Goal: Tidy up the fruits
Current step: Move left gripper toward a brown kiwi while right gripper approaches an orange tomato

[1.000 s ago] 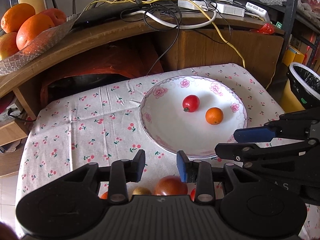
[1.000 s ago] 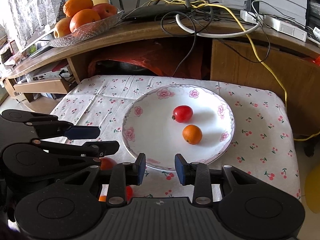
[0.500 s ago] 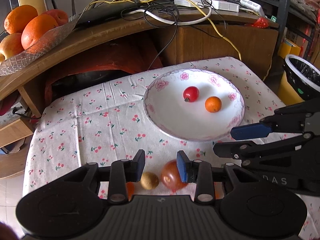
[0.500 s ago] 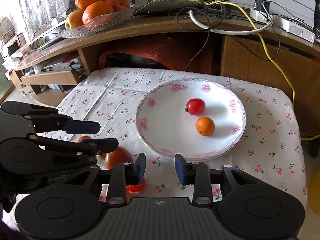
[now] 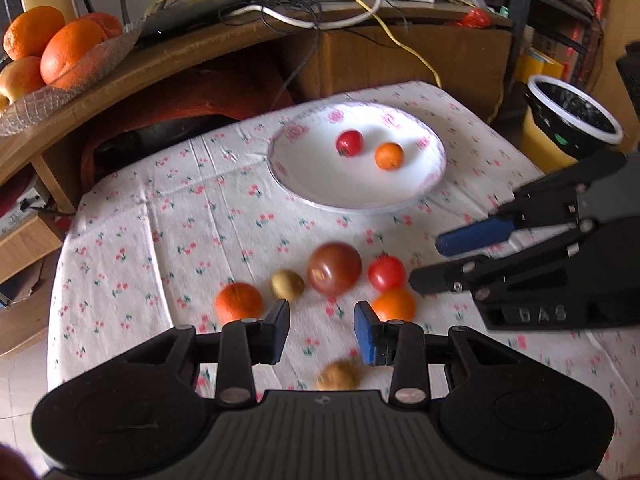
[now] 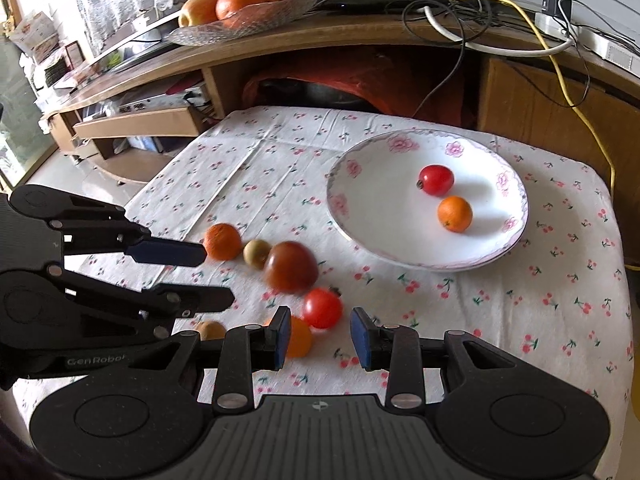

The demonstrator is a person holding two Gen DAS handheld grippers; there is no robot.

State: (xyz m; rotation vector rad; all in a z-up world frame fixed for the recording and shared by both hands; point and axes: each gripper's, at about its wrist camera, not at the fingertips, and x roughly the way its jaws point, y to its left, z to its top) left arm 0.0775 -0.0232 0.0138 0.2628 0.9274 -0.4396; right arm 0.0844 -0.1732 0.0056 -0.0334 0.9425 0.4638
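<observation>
Table point(image 6: 520, 312): covered with a white cloth printed with cherries; carries everything below.

Plate point(image 6: 344, 208): white, flowered rim, toward the far right of the cloth. Holds a small red tomato point(image 6: 436, 179) and a small orange point(image 6: 455, 213), close together but apart.

Left gripper point(image 5: 322, 330): empty, fingers spread, held over the near edge with loose fruit ahead of it.

Right gripper point(image 6: 318, 338): empty, fingers spread, just behind the near fruit.

Large dark-red tomato point(image 5: 334, 268): biggest loose piece, mid-cloth. Probably the heaviest and soft-skinned; likely best taken across its widest middle with a light squeeze.

Left orange point(image 5: 239, 303): loose, at the left end of the group. Firm rind should tolerate a firmer hold.

Near orange point(image 5: 394, 305): loose, touching or nearly touching the red tomato behind it.

Red tomato point(image 5: 387, 273): smooth, likely slippery and easily bruised; grip at the equator.

Brown fruit point(image 5: 287, 285): small, round, between the left orange and the large tomato; kind unclear.

Second brown fruit point(image 5: 338, 376): nearest piece, blurred, partly hidden by the left gripper's body.

All round items are liable to roll when nudged.
</observation>
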